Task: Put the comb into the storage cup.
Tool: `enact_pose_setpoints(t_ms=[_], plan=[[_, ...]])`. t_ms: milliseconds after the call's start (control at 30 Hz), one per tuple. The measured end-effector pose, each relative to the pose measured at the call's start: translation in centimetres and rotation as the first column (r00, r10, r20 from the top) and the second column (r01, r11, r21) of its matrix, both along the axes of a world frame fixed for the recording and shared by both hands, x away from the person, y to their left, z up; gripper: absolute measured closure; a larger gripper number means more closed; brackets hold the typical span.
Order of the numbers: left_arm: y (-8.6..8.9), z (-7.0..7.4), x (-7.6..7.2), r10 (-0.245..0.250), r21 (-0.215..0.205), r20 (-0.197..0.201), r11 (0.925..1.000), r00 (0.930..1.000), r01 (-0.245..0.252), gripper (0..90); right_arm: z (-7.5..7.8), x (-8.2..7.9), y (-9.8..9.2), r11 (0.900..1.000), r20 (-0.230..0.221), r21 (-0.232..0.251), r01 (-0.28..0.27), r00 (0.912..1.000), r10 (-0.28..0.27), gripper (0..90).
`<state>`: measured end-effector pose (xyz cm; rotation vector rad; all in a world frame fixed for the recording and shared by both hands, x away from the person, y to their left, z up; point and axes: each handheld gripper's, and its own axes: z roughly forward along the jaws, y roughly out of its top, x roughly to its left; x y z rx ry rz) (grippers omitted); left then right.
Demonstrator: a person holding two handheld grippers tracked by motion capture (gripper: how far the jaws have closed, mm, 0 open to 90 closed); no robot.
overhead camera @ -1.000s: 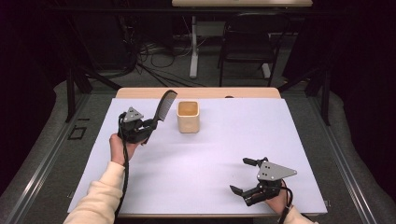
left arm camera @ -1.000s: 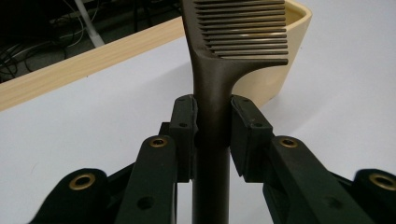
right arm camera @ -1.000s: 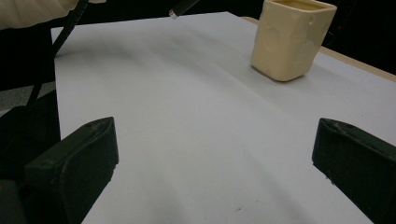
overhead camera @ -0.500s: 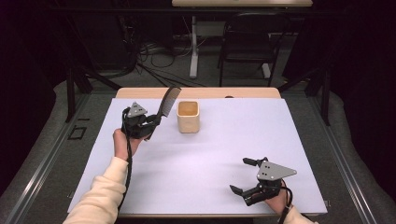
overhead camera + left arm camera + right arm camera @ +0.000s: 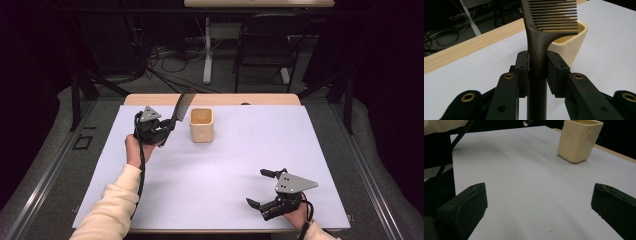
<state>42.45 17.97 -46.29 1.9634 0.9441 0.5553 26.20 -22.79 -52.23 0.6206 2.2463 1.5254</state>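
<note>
- Left of the cream cup (image 5: 201, 125), just beside it: left gripper (image 5: 162, 131), held above the white sheet (image 5: 225, 165) by a hand (image 5: 134, 150) w/ a cream sleeve (image 5: 112, 210).
- L gripper jaws clamped on the handle of a dark comb (image 5: 181, 107); the left gripper view has both pads pressed flat vs. the handle (image 5: 537, 60), one each side.
- Comb stands up and leans twd the cup; its toothed end (image 5: 554, 15) sits near the cup's rim, teeth on the cup side. Whether teeth touch the rim: can't tell.
- Cup: upright, squarish w/ rounded corners, on the sheet near the far wooden table edge (image 5: 150, 99). Left gripper view has it (image 5: 569, 42) right behind the comb.
- Well away from the cup, at the near right corner of the sheet: right gripper (image 5: 262, 189), jaws spread wide, nothing btwn them; grey three-cornered plate (image 5: 295, 183) on top.
- Right gripper view: both black jaws wide apart, bare sheet btwn, cup (image 5: 579, 140) up ahead, well apart from the jaws.
- Beyond the cup, past the table's far edge: a chair (image 5: 265, 55) and cables (image 5: 165, 70) on the floor.
</note>
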Motion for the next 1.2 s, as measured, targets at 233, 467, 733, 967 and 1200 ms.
enact_pose_setpoints(t_ms=[233,467,733,967,1200], plan=[[-0.2,-0.1,0.4,-0.001,0.004,-0.007,1.0,1.0,0.001,72.0,0.0,0.0,0.0,1.0,0.0,0.0,0.0,1.0,0.0,0.0],[-0.4,0.1,0.9,0.001,0.004,-0.01,1.0,1.0,-0.001,72.0,0.0,0.0,0.0,1.0,0.0,-0.001,-0.001,1.0,0.001,0.0],[-0.9,0.4,1.3,0.0,0.005,-0.004,1.0,1.0,0.0,72.0,0.0,0.0,0.0,1.0,0.0,-0.001,-0.001,1.0,0.001,0.0],[-1.4,0.6,1.7,-0.002,0.017,-0.001,0.9999,1.0,0.002,72.0,0.0,0.0,0.0,1.0,0.0,0.0,-0.001,1.0,0.001,0.0],[-2.0,0.9,2.0,-0.004,0.012,0.005,0.9999,1.0,0.004,72.0,0.0,0.0,0.0,1.0,0.0,-0.001,-0.001,1.0,0.001,0.0]])
